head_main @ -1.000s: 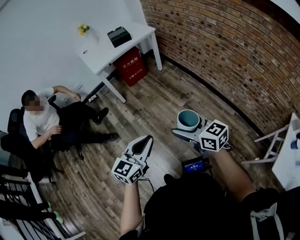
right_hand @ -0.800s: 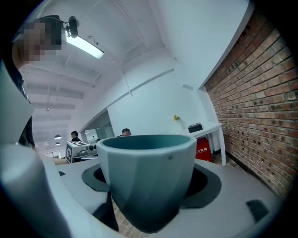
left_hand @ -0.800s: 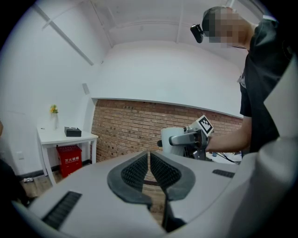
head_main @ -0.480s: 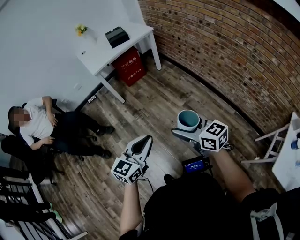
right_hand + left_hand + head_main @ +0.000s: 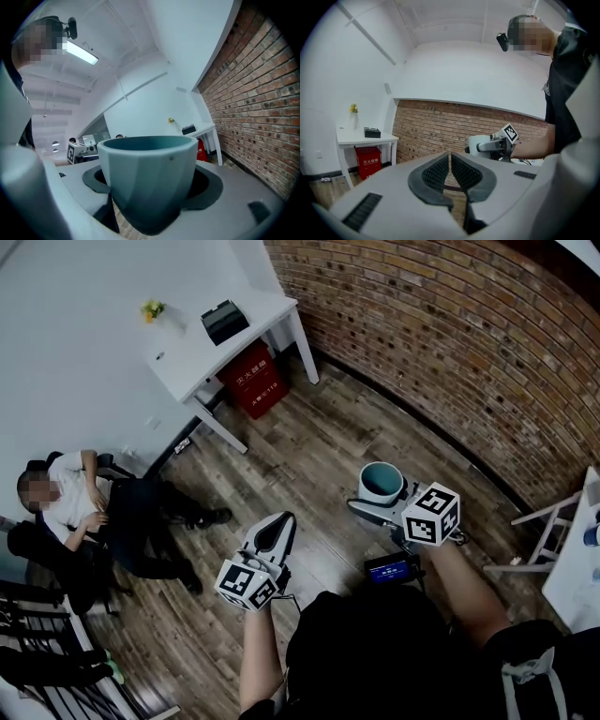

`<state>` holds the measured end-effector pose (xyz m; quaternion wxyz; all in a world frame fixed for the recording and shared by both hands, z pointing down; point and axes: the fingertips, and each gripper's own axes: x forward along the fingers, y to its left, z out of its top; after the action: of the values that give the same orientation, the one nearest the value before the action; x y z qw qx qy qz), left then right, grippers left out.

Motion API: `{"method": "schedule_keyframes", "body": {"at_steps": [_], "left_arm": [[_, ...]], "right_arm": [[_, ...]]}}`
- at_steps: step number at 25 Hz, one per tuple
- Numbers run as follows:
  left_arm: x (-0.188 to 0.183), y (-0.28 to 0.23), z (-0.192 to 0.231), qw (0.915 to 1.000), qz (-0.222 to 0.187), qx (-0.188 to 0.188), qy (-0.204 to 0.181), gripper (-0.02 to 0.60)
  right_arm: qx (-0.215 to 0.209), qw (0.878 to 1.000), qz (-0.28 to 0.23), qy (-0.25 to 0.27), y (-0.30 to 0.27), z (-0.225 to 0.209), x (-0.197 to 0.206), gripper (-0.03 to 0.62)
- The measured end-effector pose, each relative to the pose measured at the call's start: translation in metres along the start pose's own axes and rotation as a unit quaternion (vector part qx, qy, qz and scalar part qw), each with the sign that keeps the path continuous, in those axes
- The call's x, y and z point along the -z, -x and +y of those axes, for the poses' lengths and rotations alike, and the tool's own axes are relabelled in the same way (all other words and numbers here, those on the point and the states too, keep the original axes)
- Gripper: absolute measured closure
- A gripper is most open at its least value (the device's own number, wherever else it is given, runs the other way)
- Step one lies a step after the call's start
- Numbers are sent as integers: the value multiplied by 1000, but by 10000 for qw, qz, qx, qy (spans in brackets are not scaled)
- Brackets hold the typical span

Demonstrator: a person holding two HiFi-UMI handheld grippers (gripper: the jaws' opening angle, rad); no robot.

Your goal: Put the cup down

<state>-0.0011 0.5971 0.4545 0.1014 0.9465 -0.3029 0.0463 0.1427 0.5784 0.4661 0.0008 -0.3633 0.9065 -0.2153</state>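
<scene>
Cup (image 5: 380, 481) upright, mouth upward

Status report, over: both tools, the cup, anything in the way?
Right tool clamped on cup, upright, in mid-air. Left tool shut, empty. Only wood floor beneath; white table across the room.

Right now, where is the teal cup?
In the head view, the teal cup sits upright between the right tongs, held in the air right of centre, above the wooden floor near the brick wall.
</scene>
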Motion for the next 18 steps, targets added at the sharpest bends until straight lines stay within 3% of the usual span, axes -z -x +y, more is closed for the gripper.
{"method": "schedule_keyframes", "body": {"at_steps": [10, 18], "left_arm": [[12, -37, 37, 9996, 232, -114, 143, 555], [5, -87, 133, 9995, 82, 53, 301, 555]], "right_arm": [[118, 9996, 81, -253, -15, -51, -1, 187], [276, 9993, 124, -234, -92, -109, -31, 187]]}}
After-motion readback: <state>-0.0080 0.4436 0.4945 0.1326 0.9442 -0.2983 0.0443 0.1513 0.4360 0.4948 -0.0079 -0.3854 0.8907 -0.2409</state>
